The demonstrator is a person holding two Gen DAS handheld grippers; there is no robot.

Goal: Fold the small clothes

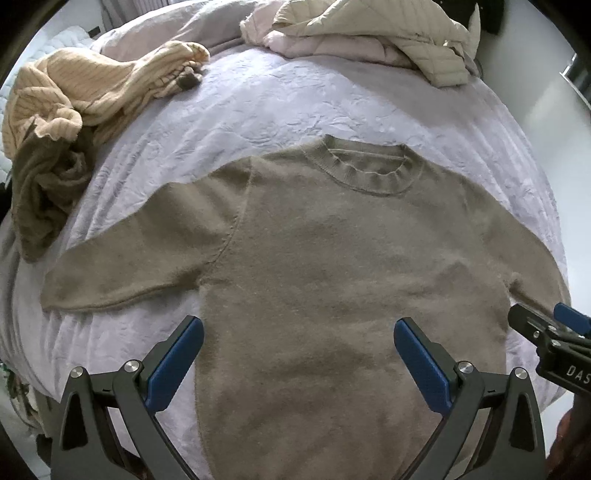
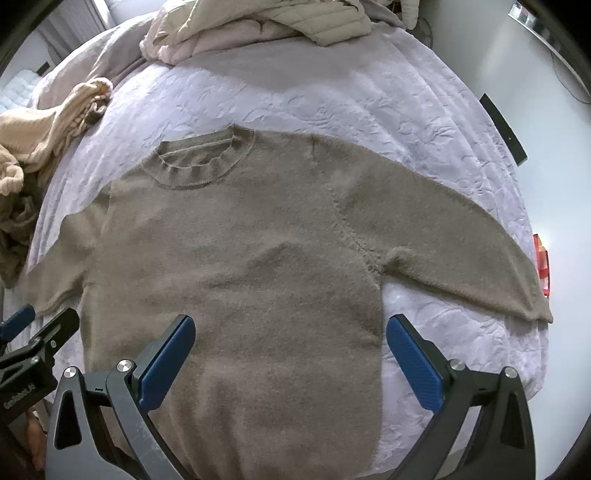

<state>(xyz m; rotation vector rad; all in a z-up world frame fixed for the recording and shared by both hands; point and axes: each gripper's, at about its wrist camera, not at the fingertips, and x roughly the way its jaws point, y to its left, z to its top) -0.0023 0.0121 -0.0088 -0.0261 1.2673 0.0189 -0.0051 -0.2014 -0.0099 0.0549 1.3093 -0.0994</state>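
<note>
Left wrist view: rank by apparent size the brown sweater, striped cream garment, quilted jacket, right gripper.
1. Brown sweater, largest by far.
2-3. Striped cream garment and quilted jacket: look alike, and the jacket is farther and cut off by the frame, so unranked.
4. Right gripper, only partly in view.

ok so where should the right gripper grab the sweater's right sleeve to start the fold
Likely at the cuff end of the right sleeve, coming in from the bed's right edge. The taupe sweater lies flat, face up, with that sleeve stretched straight out and down, so its free end lifts cleanly. The right gripper is open over the hem, holding nothing.
</note>
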